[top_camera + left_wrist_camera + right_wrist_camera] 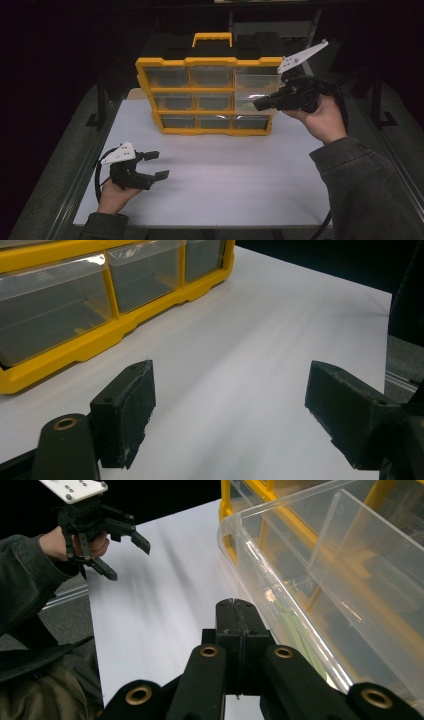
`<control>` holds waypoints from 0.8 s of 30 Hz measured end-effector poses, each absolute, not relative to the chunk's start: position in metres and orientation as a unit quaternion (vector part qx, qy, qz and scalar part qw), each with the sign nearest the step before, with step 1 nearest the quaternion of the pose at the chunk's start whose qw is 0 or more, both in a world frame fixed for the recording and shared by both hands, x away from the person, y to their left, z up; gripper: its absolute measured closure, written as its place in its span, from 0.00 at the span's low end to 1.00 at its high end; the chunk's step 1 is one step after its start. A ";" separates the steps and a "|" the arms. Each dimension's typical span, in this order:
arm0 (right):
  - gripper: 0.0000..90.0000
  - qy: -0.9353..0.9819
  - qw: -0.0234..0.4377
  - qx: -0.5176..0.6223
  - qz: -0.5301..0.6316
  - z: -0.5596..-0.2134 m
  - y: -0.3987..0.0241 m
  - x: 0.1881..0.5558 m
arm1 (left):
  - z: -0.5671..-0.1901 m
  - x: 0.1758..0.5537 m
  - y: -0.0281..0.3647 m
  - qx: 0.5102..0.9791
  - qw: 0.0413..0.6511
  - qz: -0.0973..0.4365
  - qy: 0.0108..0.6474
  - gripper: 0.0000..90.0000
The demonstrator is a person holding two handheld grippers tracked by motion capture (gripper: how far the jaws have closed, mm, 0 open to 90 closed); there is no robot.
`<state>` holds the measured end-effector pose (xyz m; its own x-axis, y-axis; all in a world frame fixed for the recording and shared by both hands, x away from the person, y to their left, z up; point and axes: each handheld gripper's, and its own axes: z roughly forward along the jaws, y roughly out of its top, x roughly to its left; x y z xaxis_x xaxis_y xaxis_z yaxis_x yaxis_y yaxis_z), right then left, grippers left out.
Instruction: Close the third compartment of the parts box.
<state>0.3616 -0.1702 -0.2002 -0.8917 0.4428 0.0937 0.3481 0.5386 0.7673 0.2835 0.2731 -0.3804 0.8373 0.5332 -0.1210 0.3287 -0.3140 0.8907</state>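
The right gripper (235,610) has its jaws pressed flat together, and I cannot tell if they pinch the front lip of the clear drawer (320,570) or only lie beside it. The drawer is pulled partly out of the yellow organizer (210,95), middle row, right column, and its front rim passes just to the right of the closed jaw tips. If the jaws hold nothing, a pull will give no movement, or the tips may slide off the smooth plastic edge. If they do hold the lip, a pull that is not straight may jam the drawer in its slot, or drag the whole organizer forward over the white table (225,185), because nothing keeps it in place. A drawer that comes out too far may also drop and spill the small parts inside.

The right hand (325,117) is raised in front of the organizer, with the gripper pointing almost level toward it. The left gripper (152,165) is low near the table, well apart from the organizer, its jaws wide open with only bare table between them.
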 end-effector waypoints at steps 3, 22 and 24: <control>0.99 0.875 0.057 0.230 0.423 -0.200 -0.170 0.362 | -0.380 0.283 0.273 0.803 0.522 0.096 0.271 0.23; 0.99 0.874 0.061 0.235 0.421 -0.198 -0.166 0.372 | -0.380 0.283 0.273 0.804 0.521 0.096 0.270 0.23; 0.99 0.873 0.060 0.235 0.422 -0.197 -0.166 0.373 | -0.380 0.283 0.273 0.804 0.521 0.096 0.270 0.23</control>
<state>0.3727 -0.1664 -0.1975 -0.8821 0.4617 0.0938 0.3605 0.5332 0.7654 0.2830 0.2734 -0.3804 0.8358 0.5345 -0.1259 0.3336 -0.3122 0.8895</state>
